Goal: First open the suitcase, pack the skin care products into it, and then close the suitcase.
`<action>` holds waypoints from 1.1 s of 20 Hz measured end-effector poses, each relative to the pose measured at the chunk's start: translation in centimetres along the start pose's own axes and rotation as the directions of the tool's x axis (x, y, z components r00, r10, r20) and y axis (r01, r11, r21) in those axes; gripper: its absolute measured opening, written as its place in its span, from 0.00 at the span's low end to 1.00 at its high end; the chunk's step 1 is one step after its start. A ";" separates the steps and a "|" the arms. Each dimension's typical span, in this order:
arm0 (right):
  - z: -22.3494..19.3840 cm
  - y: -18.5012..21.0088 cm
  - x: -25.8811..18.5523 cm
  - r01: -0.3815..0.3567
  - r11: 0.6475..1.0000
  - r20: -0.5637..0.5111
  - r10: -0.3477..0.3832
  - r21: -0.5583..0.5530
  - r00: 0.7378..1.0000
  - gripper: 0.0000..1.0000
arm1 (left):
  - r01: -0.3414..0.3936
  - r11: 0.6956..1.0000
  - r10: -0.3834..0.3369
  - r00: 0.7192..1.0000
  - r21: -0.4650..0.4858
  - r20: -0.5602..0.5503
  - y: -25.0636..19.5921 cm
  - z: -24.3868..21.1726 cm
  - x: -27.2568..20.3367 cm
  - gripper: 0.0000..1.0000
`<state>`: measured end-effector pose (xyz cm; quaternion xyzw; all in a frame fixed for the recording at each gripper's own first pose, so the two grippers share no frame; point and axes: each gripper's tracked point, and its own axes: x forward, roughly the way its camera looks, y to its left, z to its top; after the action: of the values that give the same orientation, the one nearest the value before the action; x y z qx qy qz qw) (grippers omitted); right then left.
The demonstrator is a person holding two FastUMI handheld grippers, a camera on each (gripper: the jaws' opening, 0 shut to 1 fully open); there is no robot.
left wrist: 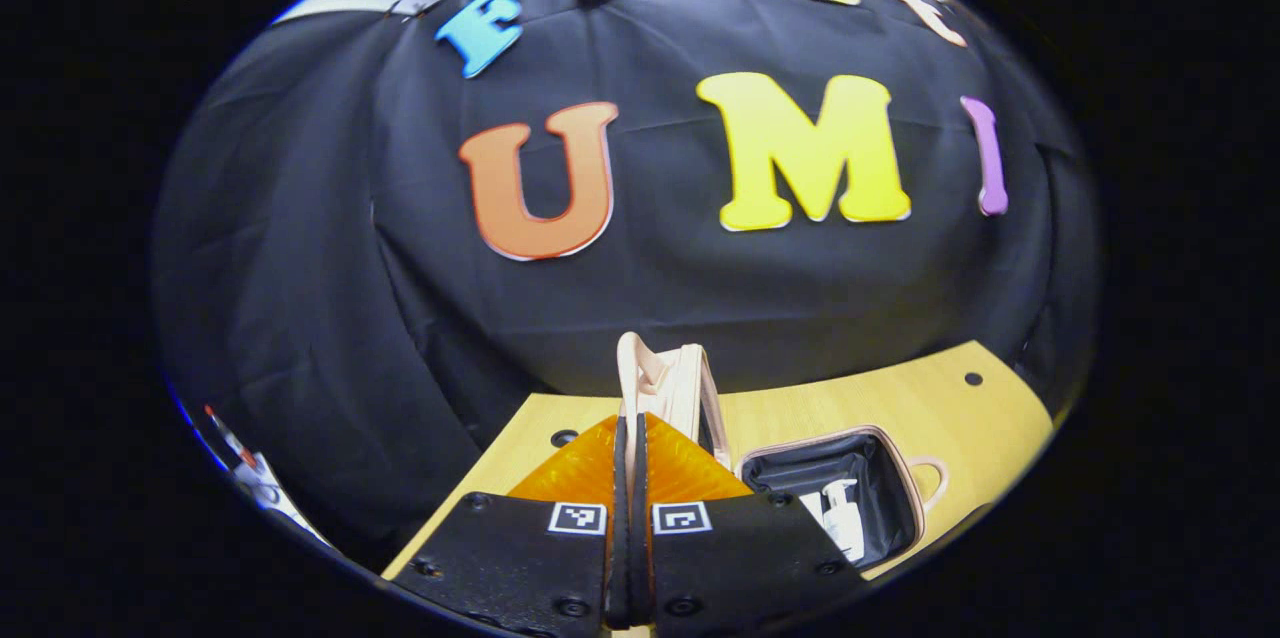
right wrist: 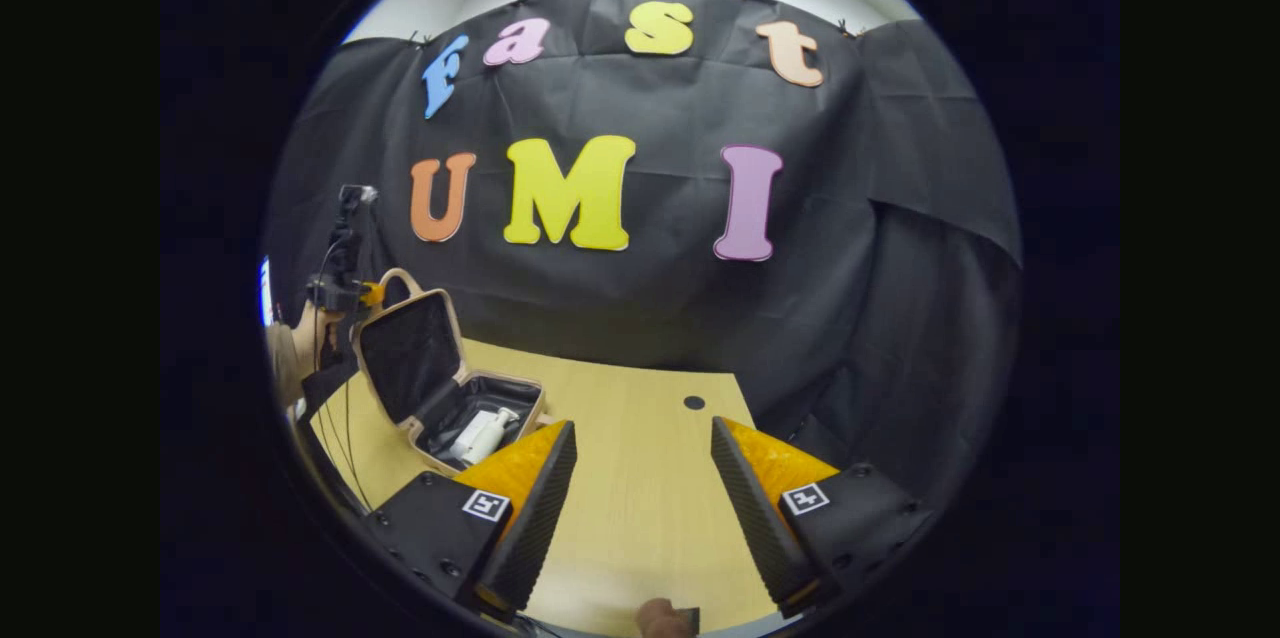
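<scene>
My left gripper (left wrist: 630,423) is pinched on the top edge of the suitcase lid (left wrist: 668,388), holding it upright; the open suitcase (left wrist: 880,478) sits just beside it on the wooden table (left wrist: 930,398), with a white pump bottle (left wrist: 842,518) lying inside. Other items around the bottle are too small to make out. My right gripper (right wrist: 640,463) hangs wide open over bare tabletop, well apart from the case, which lies off to its left.
</scene>
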<state>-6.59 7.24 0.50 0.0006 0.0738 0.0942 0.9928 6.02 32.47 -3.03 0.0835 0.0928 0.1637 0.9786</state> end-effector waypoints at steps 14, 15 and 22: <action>-4.1 -8.7 0.1 -0.048 0.998 -0.061 0.051 0.038 0.997 0.79 | 0.168 0.986 -0.166 0.982 0.019 -0.095 -21.4 -2.9 -3.9 0.03; -4.5 -9.5 0.1 -0.044 0.998 -0.068 0.047 0.039 0.997 0.79 | 0.173 0.985 -0.169 0.980 0.027 -0.107 -22.7 -3.6 -4.0 0.03; -7.3 -13.2 0.1 -0.028 0.998 -0.114 0.034 0.051 0.993 0.76 | 0.190 0.982 -0.184 0.956 0.004 -0.227 -29.3 -8.8 -3.0 0.03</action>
<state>-5.05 -5.82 -6.97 0.0206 0.1329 0.1075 0.9851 10.29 5.25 -16.78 0.0677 0.2130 0.0778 0.9716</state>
